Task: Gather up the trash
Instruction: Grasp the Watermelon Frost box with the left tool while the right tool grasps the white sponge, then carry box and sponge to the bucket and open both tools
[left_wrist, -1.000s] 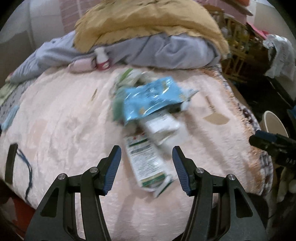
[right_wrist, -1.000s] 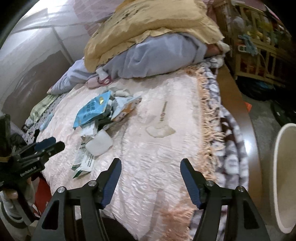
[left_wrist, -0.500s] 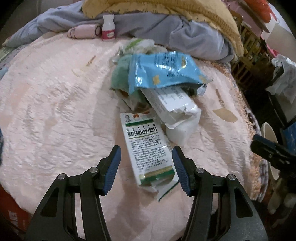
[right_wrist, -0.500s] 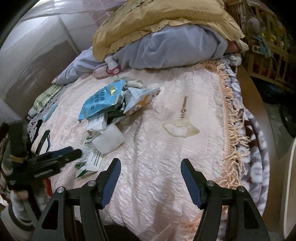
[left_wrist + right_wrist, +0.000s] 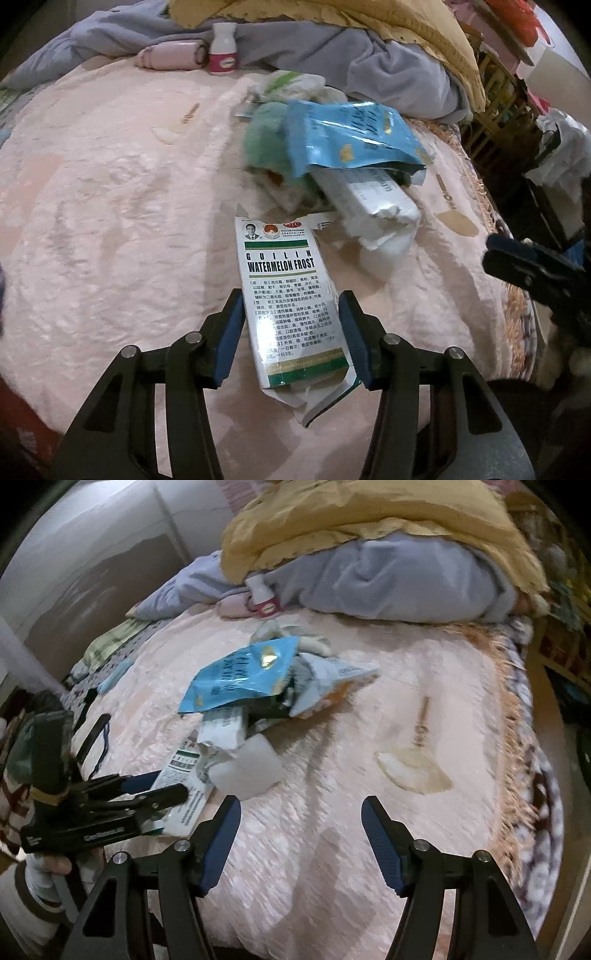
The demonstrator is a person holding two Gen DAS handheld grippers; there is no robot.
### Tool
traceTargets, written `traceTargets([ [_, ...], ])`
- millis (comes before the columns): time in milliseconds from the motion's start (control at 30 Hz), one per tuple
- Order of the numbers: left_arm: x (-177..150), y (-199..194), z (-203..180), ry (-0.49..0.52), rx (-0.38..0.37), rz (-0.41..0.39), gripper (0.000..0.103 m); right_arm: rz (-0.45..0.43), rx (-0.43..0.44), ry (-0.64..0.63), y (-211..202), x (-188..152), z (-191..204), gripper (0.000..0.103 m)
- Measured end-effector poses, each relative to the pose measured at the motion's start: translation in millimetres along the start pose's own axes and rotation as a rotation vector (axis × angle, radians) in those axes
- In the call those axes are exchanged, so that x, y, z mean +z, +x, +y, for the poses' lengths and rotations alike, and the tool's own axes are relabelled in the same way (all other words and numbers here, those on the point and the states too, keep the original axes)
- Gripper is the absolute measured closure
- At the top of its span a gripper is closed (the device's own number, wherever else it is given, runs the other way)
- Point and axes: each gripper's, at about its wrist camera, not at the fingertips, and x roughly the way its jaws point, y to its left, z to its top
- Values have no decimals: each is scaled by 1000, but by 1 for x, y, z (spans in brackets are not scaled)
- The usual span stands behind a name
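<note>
A flattened white and green medicine box [image 5: 284, 288] lies on the pink bedspread [image 5: 110, 221], nearest of a trash pile. Behind it are a blue foil bag [image 5: 351, 140], a white carton [image 5: 369, 192], a white crumpled wad [image 5: 384, 247] and a green wrapper [image 5: 269, 147]. My left gripper [image 5: 291, 295] points down over the box, one finger on each side of it, jaws closing, pads not clearly pressing. In the right wrist view the left gripper [image 5: 162, 790] sits on that box [image 5: 184, 775]. My right gripper [image 5: 301, 801] hovers open over bare bedspread, right of the wad [image 5: 247, 771] and the blue bag [image 5: 240, 675].
A small pink-labelled bottle [image 5: 222, 50] and a pink roll [image 5: 170, 59] stand at the back, against heaped grey and yellow bedding [image 5: 388, 70]. The bedspread's fringed edge [image 5: 517, 738] runs down the right. A wooden shelf [image 5: 509, 110] stands beyond the bed. A person's hand [image 5: 48, 867] holds the left gripper.
My left gripper has come down and forward until its fingers straddle the medicine box, and its jaws have narrowed. The right gripper has slid along the bed, closer to the pile.
</note>
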Motion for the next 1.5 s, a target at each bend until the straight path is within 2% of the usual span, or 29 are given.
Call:
traceTargets([
  [167,-5,-16,12,2,36,-19,53,65,47,-103,30,16,24,37],
  [267,-7,-18,15,5,48,-28,53,113,32,-213,52,25,42,37],
  [367,-9,-18,19,-14,43,-27,53,138,68,-247,68,37,51,37],
  [467,-8,-16,18,-33,28,-26,53,161,57,-276,83,42,57,37],
  [533,-7,-18,14,-28,18,-31,53,176,21,-290,90,39,57,51],
  [600,-6,-21,7,-12,6,-37,53,157,21,-297,82,33,53,55],
  [733,-3,-24,-14,21,-40,-34,53,123,6,-278,52,15,39,56],
  [967,2,-37,-66,107,-118,-53,53,4,-30,-167,-19,-17,3,56],
  [1500,25,-32,-178,272,-200,-65,54,-147,-133,15,-105,-54,-63,55],
])
